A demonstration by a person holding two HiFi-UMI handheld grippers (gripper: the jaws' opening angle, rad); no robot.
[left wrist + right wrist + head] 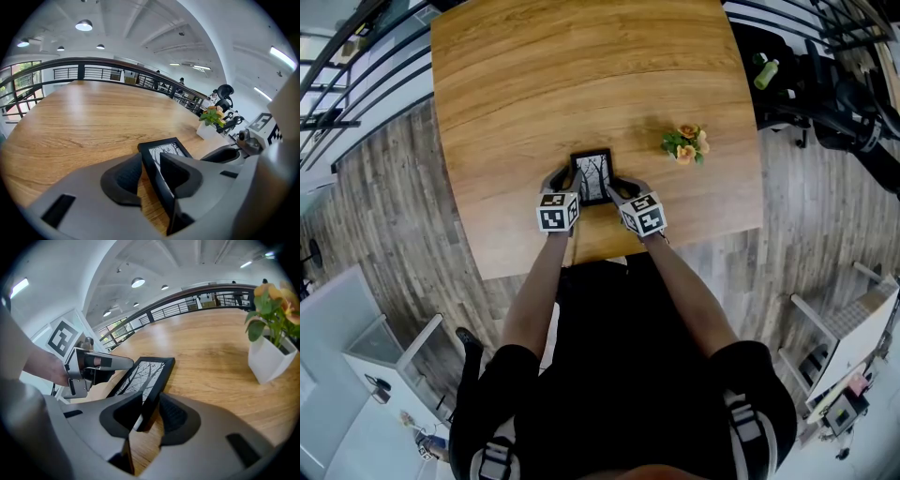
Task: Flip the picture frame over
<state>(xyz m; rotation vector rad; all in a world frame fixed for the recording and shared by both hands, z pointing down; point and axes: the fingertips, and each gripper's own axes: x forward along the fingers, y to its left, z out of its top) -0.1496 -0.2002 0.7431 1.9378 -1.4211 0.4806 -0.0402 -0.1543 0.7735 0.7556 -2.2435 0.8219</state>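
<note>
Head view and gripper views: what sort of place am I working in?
Likely an open-plan office, perhaps on a mezzanine: a big wooden table, a dark railing behind it, and office chairs beyond.

Wooden table on grey plank floor, black railing beyond

Lighting: bright, even, indoor. Round ceiling lamps and strip lights supply it from overhead, and daylight enters at a window on the left gripper view's left edge. The wooden table carries a pale sheen at its far end. Shadows are soft, with 1 narrow dark band under the picture frame. Both gripper views are fisheye: the railing bows, all 4 corners are black, and the nearest foreground is slightly soft. The head view is sharp at centre and bends at its edges.
</note>
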